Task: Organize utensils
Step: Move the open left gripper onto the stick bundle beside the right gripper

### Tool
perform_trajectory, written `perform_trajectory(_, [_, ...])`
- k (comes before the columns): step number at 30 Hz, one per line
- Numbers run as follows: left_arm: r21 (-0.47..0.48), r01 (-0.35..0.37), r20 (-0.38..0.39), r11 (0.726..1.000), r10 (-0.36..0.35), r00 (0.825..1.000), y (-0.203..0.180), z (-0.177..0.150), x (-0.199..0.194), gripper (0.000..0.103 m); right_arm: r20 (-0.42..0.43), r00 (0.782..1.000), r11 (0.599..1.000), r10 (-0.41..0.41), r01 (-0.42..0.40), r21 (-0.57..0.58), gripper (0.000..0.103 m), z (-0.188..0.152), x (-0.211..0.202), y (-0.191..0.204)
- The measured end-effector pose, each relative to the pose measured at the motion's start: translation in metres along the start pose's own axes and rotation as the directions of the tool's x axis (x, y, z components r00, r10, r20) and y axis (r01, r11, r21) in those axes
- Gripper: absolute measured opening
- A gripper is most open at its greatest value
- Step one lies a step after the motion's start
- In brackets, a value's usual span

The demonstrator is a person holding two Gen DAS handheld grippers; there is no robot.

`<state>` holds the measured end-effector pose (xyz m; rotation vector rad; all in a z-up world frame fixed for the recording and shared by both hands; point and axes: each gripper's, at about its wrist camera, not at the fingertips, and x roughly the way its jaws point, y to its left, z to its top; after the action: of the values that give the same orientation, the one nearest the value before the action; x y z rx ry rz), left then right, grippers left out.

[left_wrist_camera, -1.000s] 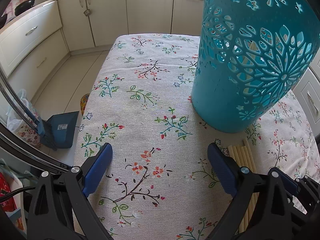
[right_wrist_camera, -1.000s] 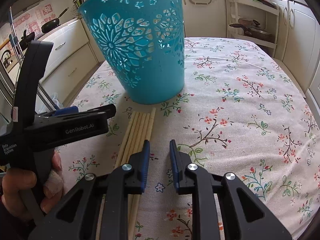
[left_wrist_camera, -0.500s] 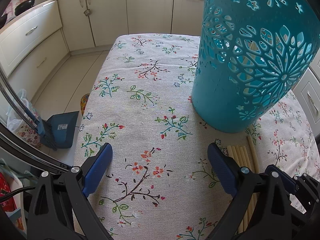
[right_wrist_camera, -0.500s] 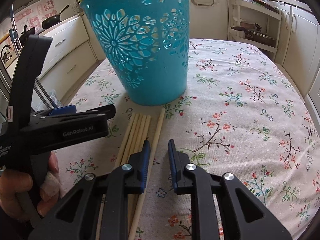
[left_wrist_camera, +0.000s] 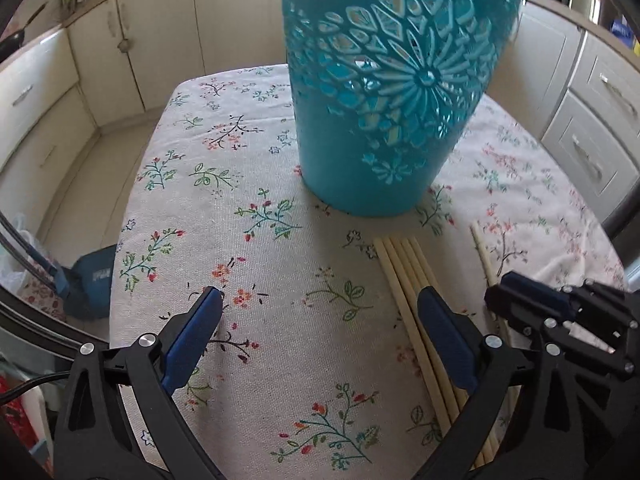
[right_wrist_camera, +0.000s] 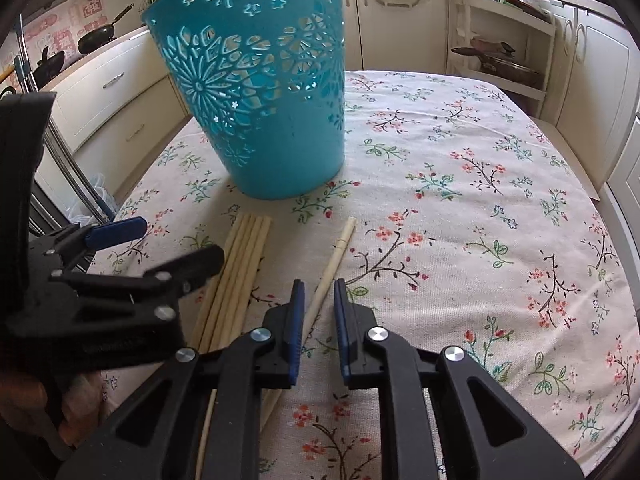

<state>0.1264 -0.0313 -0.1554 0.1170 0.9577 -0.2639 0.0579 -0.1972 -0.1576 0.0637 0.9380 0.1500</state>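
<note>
Pick-up step: one chopstick (right_wrist_camera: 334,258), drawn apart from the bundle (right_wrist_camera: 240,264) on the desk (right_wrist_camera: 480,208), is straddled by the narrowed, ungripping right claw (right_wrist_camera: 316,300); left claw (left_wrist_camera: 320,320) released; firm closure, then transfer to the teal basket (right_wrist_camera: 260,92), is judged next.

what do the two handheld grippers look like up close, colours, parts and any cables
Both the left gripper and right gripper have black plastic scissor-style frames with triangular cut-outs, silver round rivets at the pivots, and blue pads lining the fingers. A black cable trails off the left gripper's lower left side.
</note>
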Motion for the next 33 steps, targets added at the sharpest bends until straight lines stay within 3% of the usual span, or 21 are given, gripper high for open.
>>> perform_trajectory(7, [-0.037, -0.017, -0.022, 0.999, 0.016, 1.000, 0.006, 0.000, 0.005, 0.094, 0.004, 1.000, 1.000, 0.013, -0.013, 0.014, 0.016, 0.000, 0.000, -0.002])
perform_trajectory(15, [-0.010, -0.058, -0.041, 0.998, 0.057, 0.998, -0.001, 0.003, 0.010, 0.094, 0.009, 1.000, 1.000, 0.012, -0.012, 0.008, 0.027, 0.005, 0.004, 0.004])
perform_trajectory(19, [-0.013, -0.044, -0.002, 0.999, 0.044, 0.999, 0.002, 0.004, 0.005, 0.073, -0.010, 1.000, 0.999, 0.006, -0.006, -0.032, 0.024, 0.003, 0.003, 0.010])
perform_trajectory(22, [0.011, -0.039, 0.000, 0.999, 0.039, 0.999, 0.002, 0.008, 0.006, 0.065, -0.032, 0.999, 0.994, 0.008, -0.012, -0.108, 0.024, 0.001, 0.001, 0.018])
perform_trajectory(24, [0.025, -0.032, 0.000, 0.999, 0.032, 0.999, 0.002, 0.009, 0.008, 0.065, -0.030, 1.000, 0.993, -0.001, -0.002, -0.115, 0.025, 0.002, 0.002, 0.018])
perform_trajectory(29, [0.028, -0.026, 0.002, 0.999, 0.026, 1.000, 0.000, 0.009, 0.009, 0.066, 0.006, 1.000, 1.000, 0.015, -0.015, 0.003, 0.028, 0.011, 0.009, 0.002])
perform_trajectory(33, [0.029, -0.019, 0.007, 0.999, 0.019, 1.000, 0.000, 0.008, 0.008, 0.066, 0.035, 0.999, 1.000, 0.010, -0.010, 0.003, 0.029, 0.010, 0.009, 0.003])
